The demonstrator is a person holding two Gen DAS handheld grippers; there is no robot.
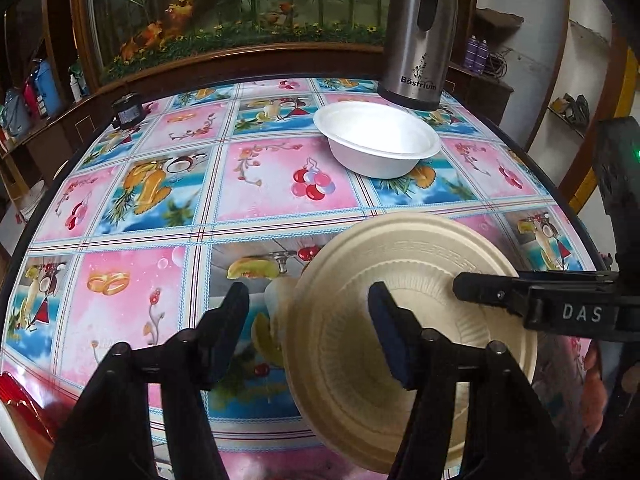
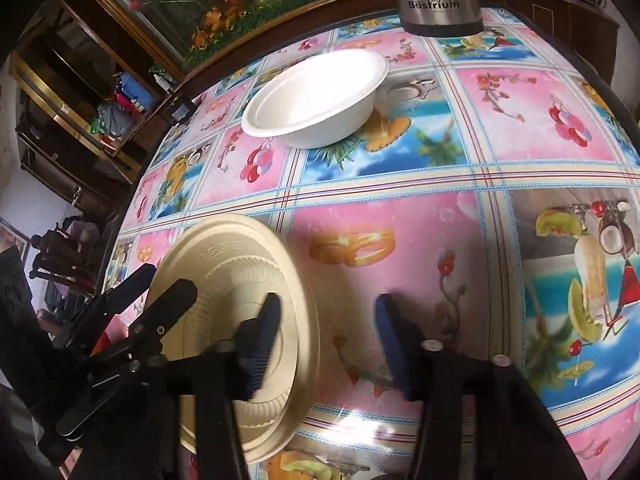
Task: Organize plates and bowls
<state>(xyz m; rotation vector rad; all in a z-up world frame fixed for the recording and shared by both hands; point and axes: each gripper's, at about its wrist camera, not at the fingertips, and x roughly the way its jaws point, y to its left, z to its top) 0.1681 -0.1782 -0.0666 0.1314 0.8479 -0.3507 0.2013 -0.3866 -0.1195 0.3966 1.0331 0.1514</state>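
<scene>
Beige plate [image 1: 408,320]: on worktop [image 1: 160,300], near side of white bowl [image 1: 376,140]. Left gripper [image 1: 308,332]: spread, one finger over plate. Right gripper [image 2: 326,344]: spread, likewise. Steel flask [image 1: 420,32]: behind bowl.

A surface [image 1: 280,220] under a glossy pink-and-blue patterned oilcloth carries a white foam bowl [image 1: 378,140], a steel thermos jug [image 1: 418,28] just behind it, a small black box [image 1: 127,110], and a beige ribbed paper plate [image 1: 408,336].
</scene>
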